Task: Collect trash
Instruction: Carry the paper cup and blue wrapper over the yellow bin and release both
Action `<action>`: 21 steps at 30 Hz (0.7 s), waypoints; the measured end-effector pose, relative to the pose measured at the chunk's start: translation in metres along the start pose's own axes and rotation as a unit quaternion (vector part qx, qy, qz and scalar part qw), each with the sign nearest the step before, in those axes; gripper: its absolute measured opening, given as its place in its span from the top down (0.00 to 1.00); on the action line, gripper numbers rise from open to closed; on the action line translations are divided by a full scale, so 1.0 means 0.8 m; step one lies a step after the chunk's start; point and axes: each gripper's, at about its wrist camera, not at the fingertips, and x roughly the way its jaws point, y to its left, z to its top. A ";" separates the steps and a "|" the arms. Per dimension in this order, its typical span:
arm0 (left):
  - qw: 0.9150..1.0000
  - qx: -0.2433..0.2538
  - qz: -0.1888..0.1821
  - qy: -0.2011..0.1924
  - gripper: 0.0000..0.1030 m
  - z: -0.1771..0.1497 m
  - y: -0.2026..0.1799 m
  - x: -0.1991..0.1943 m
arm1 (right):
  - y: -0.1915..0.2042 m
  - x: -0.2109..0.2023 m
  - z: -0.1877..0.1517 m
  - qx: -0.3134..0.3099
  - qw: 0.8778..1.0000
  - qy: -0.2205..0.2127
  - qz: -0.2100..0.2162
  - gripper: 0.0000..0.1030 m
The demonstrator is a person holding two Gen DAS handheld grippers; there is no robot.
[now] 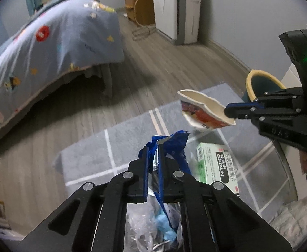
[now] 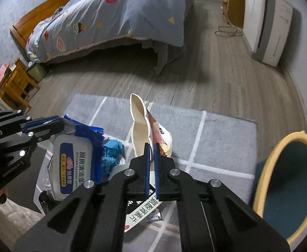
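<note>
- Trash lies heaped on the grey rug (image 2: 222, 130), and a piece of it is already in each claw.
- Left gripper (image 1: 152, 163) is clenched on the crumpled top of a blue wipes pack (image 1: 170, 145); in the right wrist view the pack (image 2: 73, 163) hangs from the pads with its label facing out. It looks soft and slick, so it would likely sag and could slide; the bunched foil edge it is pinched at seems the best hold.
- Right gripper (image 2: 151, 159) is clamped on the rim of a squashed paper bowl (image 2: 141, 126); from the left wrist view the bowl (image 1: 203, 111) is held clear of the rug. It looks light and thin-walled, easily crushed further, and a rim pinch suits it.
- Beneath the claws, other rubbish sits on the rug: a green-and-white box (image 1: 214, 163), a blue crumpled bit (image 2: 111, 149) and clear plastic wrap (image 1: 141, 220). The box looks stiff and light, best taken across its narrow sides; the wrap is flimsy and would need to be gathered.
- Just beside the rug stands a bin (image 2: 287, 187) with a yellow rim, open, its inside dark. It is near the right claw and is probably where both pieces belong.
- Farther off are the wood floor (image 2: 206, 79), a bed (image 2: 120, 14) with a blue quilt, and a white appliance (image 2: 266, 25) by the wall.
</note>
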 end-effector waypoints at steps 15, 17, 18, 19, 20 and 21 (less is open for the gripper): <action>0.990 0.036 0.036 -0.131 0.92 0.034 -0.040 -0.102 | -0.056 -0.132 -0.032 0.076 0.993 -0.046 -0.078 0.97; 0.989 0.032 0.034 -0.138 0.92 0.042 -0.050 -0.109 | -0.065 -0.145 -0.038 0.096 0.991 -0.050 -0.082 0.97; 0.989 0.032 0.033 -0.139 0.92 0.045 -0.055 -0.112 | -0.071 -0.154 -0.042 0.102 0.989 -0.055 -0.088 0.97; 0.989 0.032 0.031 -0.140 0.92 0.051 -0.062 -0.114 | -0.076 -0.162 -0.044 0.105 0.988 -0.059 -0.096 0.97; 0.989 0.034 0.028 -0.140 0.92 0.055 -0.069 -0.115 | -0.083 -0.170 -0.045 0.108 0.986 -0.063 -0.105 0.97; 0.989 0.035 0.026 -0.142 0.92 0.062 -0.079 -0.118 | -0.090 -0.175 -0.046 0.112 0.985 -0.066 -0.110 0.97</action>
